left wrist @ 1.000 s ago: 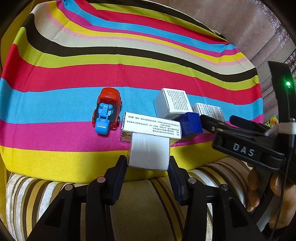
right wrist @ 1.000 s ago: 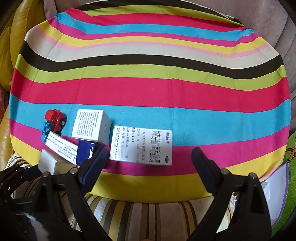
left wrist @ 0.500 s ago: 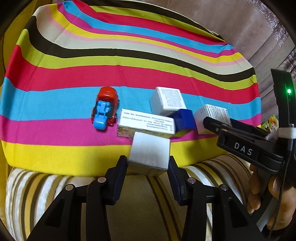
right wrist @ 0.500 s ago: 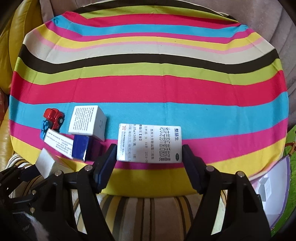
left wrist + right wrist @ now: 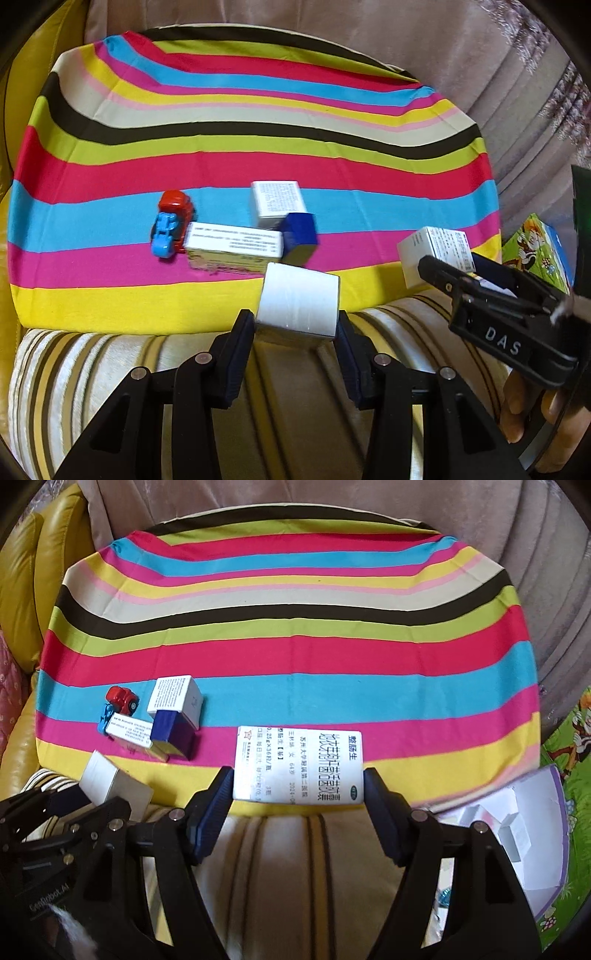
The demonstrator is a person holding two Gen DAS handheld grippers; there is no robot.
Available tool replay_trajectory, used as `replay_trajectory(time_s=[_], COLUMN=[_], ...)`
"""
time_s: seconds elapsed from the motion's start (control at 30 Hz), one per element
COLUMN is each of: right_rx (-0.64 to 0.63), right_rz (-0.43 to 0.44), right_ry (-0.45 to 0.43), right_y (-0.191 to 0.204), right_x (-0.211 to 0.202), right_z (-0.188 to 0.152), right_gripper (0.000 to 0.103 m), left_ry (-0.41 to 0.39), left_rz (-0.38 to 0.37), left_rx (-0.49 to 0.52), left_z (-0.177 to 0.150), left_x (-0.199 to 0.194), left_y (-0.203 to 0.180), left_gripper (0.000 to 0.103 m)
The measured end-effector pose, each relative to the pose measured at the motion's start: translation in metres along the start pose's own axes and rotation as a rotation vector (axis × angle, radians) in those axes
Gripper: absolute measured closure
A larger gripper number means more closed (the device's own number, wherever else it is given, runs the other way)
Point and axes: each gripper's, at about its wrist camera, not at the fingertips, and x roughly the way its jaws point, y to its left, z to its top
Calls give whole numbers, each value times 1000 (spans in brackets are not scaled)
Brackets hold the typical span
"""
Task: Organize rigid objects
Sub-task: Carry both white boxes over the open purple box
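My left gripper [image 5: 295, 325] is shut on a plain white box [image 5: 299, 301] and holds it above the cushion's front edge; it also shows in the right wrist view [image 5: 110, 784]. My right gripper [image 5: 299, 794] is shut on a white medicine box with printed text [image 5: 299, 766], seen in the left wrist view [image 5: 436, 254]. On the striped cloth [image 5: 258, 147] lie a red and blue toy car [image 5: 171, 229], a long white box [image 5: 234, 243], a dark blue box [image 5: 299, 236] and a white cube box [image 5: 277, 201].
The cloth covers a cushion on a striped sofa seat [image 5: 277, 387]. A yellow leather armrest [image 5: 22, 590] is at the left. At the right, on a cartoon play mat [image 5: 576, 738], a shallow white tray [image 5: 517, 830] holds small boxes.
Both grippers have lifted and pulled back from the cloth with their boxes. The right gripper closed on the printed medicine box, which it stood open around one second ago.
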Motion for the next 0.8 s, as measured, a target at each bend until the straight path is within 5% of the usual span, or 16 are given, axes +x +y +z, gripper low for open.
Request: replay_trajectory(time_s=[0.8], right_rx=[123], right_rz=[-44], right_ry=[-37], right_y=[-79], right_x=[-50], right_z=[-52], right_gripper=[30], left_ry=[-35], left_rz=[-90], left_rx=[145], left_z=[-16], left_x=[-12], left_y=[-85], left_gripper=[59])
